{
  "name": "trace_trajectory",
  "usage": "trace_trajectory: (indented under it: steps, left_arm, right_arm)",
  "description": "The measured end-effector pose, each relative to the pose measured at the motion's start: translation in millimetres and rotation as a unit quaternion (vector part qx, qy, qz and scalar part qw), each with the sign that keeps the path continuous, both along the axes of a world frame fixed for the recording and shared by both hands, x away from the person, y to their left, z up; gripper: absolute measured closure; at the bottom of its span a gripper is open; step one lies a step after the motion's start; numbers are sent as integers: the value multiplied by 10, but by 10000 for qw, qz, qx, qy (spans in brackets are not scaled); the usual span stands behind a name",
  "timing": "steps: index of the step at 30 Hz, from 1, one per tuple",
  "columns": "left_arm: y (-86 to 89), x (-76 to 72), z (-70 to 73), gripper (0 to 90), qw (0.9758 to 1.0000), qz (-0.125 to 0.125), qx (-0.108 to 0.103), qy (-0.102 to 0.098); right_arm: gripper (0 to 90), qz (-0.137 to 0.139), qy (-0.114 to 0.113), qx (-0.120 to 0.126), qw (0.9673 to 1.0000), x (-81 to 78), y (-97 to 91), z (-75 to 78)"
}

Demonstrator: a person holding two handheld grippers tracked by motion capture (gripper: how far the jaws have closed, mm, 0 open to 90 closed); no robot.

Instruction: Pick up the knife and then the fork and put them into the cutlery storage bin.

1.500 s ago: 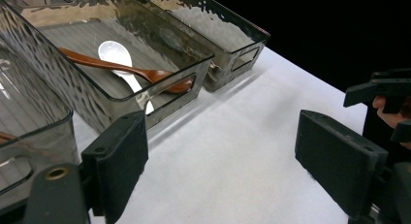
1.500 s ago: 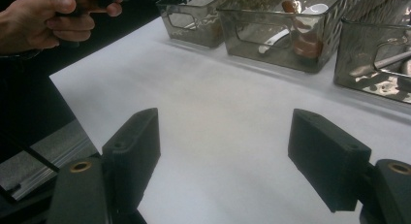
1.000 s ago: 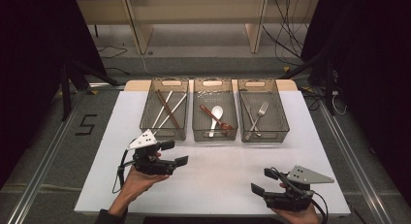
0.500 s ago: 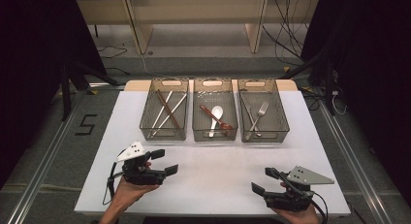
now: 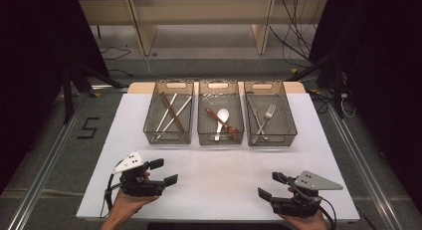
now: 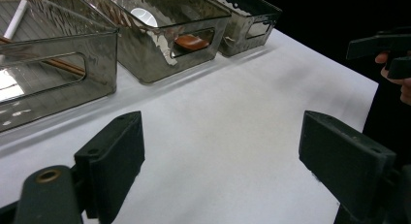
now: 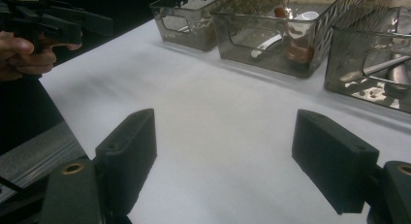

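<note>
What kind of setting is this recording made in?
Most likely a lab recording bay, not a kitchen: a white table on a railed floor, dark curtains at both sides, loose cables behind, and three bins of sorted cutlery.

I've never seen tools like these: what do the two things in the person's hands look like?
The left gripper and the right gripper are both black, each with two flat blocky jaws. Each carries a grey three-cornered plate with small dots and trails a black cable. No sleeves show.

White table [image 5: 214, 170], smoky grey bins [image 5: 169, 133], black grippers [image 5: 163, 172]
</note>
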State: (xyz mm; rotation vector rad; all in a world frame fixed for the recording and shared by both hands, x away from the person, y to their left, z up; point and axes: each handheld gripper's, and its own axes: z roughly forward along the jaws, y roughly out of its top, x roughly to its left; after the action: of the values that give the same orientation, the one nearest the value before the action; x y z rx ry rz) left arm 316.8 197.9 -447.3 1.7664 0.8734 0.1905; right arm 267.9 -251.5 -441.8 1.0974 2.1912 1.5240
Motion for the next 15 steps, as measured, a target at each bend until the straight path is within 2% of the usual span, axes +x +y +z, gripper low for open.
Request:
trace_trajectory:
  steps: [15]
  left_arm:
    - [13, 15, -2, 160, 10000, 27, 39, 17]
  right_arm:
    - [248, 10, -6, -4, 10000, -1, -1, 4]
